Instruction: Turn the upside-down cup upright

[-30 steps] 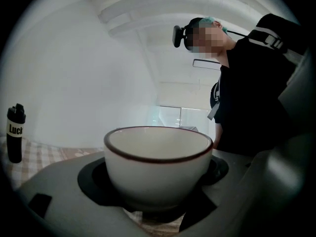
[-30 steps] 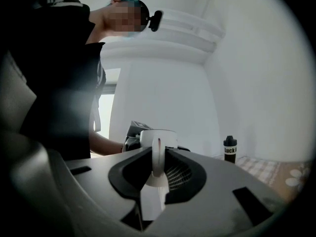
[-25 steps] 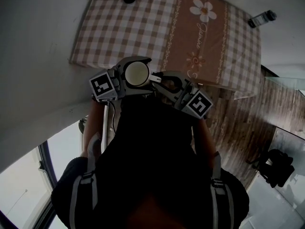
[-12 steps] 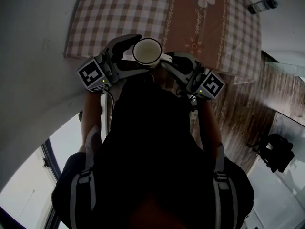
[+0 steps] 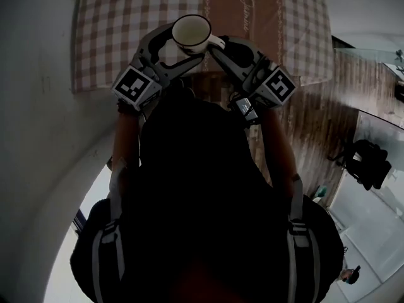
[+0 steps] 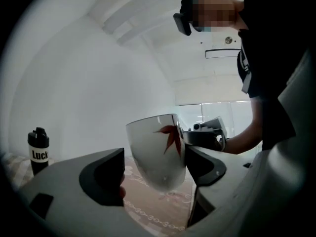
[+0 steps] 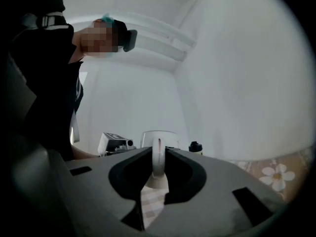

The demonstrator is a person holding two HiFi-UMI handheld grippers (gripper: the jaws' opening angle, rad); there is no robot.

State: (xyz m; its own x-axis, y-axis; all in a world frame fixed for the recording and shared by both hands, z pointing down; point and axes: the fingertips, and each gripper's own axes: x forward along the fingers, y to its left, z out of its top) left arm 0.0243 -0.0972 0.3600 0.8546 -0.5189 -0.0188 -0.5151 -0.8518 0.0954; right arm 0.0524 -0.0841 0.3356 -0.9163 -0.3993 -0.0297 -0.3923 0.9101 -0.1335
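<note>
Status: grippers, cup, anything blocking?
Right gripper shut on handle of cup. Left gripper open, fingers just closing around cup body, gap one side. Cup mouth-up, above tablecloth. Bottle well aside.

Home-like room, checked flower-print tablecloth (image 5: 107, 30), wood-plank floor (image 5: 315, 118), plain white walls (image 6: 89, 83), drinks bottle (image 6: 37, 149)

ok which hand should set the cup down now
Right: the right tool is shut on the handle of the upright cup. The left tool, its jaws just closing, only brackets the cup body.
</note>
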